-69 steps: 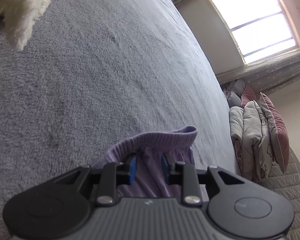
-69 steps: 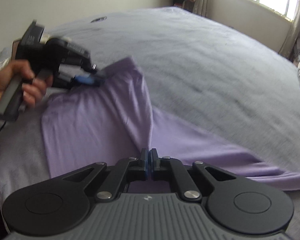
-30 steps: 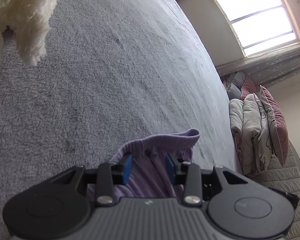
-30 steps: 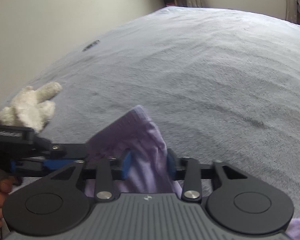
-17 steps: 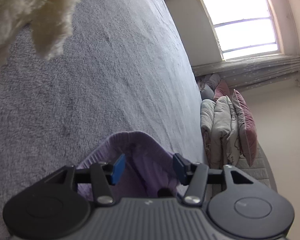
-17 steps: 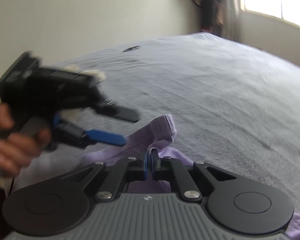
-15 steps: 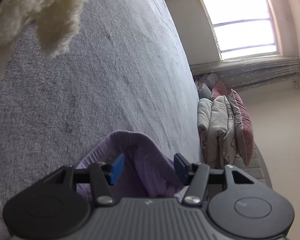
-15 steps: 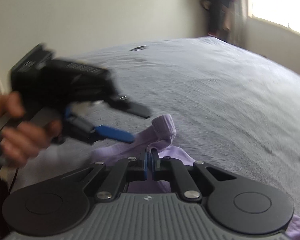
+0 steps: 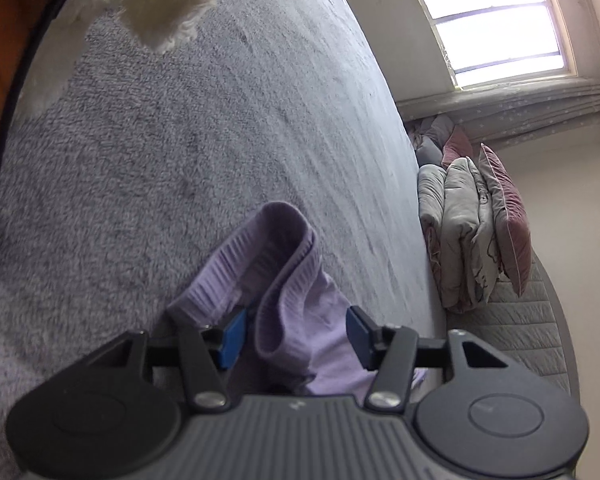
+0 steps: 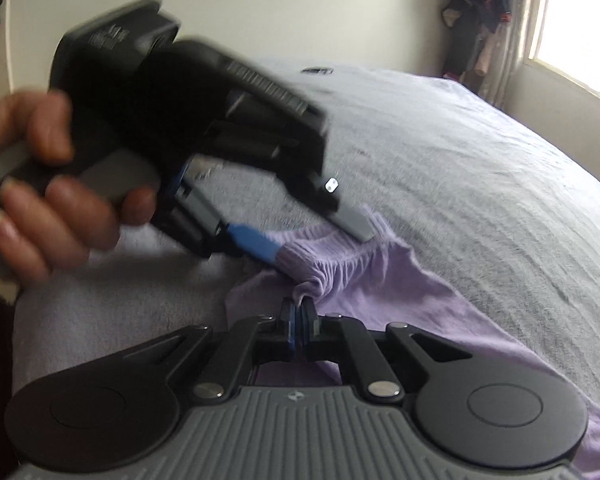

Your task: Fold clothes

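Two grippers over one lilac garment (image 10: 400,292) on a grey bed (image 10: 480,168). Right gripper (image 10: 299,322) clenched on a bunched fold of the ribbed band, pads pressed together with cloth pinched between. Left gripper (image 9: 296,330) spread, jaws standing apart around the looped band, blue pads (image 9: 232,330) clear of the cloth on both sides; seen from the right wrist, same tool (image 10: 316,236) blurred, one blue finger under the band and one grey finger over it, gripped by a hand (image 10: 56,196) at frame left. Garment spread flat toward the lower right, band end raised and gathered between the two tools, near the bed's close corner. One white plush toy (image 9: 160,4) at the far end of the bed, well apart from the garment. Bed cover fleecy, lightly wrinkled, bare beyond the garment across most of its width. One bright window (image 9: 496,16) with a pleated curtain (image 9: 540,112) below it, pale walls. One stack of folded quilts and two pink cushions (image 9: 472,216) just past the bed's far edge, on a quilted grey seat (image 9: 520,332). Dark clothes hanging (image 10: 476,20) in the room's corner by the window. One small dark object (image 10: 316,71) lying far up the bed, too small to tell. Wide open cover on the window side; tight at the near corner, where both tools and the hand crowd.
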`<state>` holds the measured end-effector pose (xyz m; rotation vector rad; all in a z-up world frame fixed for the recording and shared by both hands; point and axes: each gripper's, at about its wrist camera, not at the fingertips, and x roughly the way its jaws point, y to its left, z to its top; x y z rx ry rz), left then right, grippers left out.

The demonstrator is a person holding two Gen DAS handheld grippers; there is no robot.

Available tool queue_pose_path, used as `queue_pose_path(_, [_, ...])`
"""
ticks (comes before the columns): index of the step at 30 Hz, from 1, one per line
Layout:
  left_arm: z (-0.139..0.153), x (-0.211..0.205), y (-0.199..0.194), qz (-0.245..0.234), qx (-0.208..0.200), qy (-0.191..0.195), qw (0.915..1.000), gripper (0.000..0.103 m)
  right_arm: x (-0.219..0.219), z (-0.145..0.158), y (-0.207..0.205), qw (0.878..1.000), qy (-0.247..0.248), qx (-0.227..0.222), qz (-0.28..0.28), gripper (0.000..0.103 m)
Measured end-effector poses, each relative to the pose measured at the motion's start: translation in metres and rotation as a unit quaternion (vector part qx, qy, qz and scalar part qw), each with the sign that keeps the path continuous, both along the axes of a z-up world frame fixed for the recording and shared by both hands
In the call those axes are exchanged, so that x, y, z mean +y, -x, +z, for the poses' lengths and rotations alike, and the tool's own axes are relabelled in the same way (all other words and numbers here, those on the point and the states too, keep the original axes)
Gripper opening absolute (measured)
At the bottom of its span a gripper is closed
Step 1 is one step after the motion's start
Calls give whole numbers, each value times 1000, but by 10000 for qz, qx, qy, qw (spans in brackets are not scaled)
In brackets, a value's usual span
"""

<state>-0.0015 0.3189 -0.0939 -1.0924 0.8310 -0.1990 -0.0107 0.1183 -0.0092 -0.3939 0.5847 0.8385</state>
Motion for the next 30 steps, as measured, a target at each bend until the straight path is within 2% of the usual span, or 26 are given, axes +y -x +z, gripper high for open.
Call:
queue_pose_path(9, [14, -13, 11, 365, -41, 40, 9993, 53, -11, 18, -3, 9989, -326, -64, -327, 3])
queue_pose_path(12, [17, -16, 12, 681, 23, -254, 9974, 37, -12, 18, -5, 9981, -470, 118, -368, 3])
queue_pose_path(13, [16, -16, 13, 799, 59, -330, 9962, 23, -14, 18, -5, 9979, -502, 157, -389, 3])
queue_pose_path(15, [14, -16, 11, 1056, 145, -365, 9936, 7, -17, 17, -5, 9974, -504, 189, -473, 5])
queue_pose_path(17, [16, -17, 13, 1259, 116, -384, 9912, 6, -17, 11, -6, 9971, -398, 170, -621, 7])
queue_pose_path(21, [29, -16, 16, 1580, -99, -421, 9865, 6, -28, -5, -3, 9947, 44, -241, -995, 25])
queue_pose_path(26, [41, -14, 13, 1749, -239, -344, 9837, 6, -53, -21, -12, 9861, 470, -539, -1501, 24])
queue_pose_path(30, [45, -15, 10, 1829, -239, -322, 9823, 6, -81, -21, -24, 9735, 753, -861, -1979, 24])
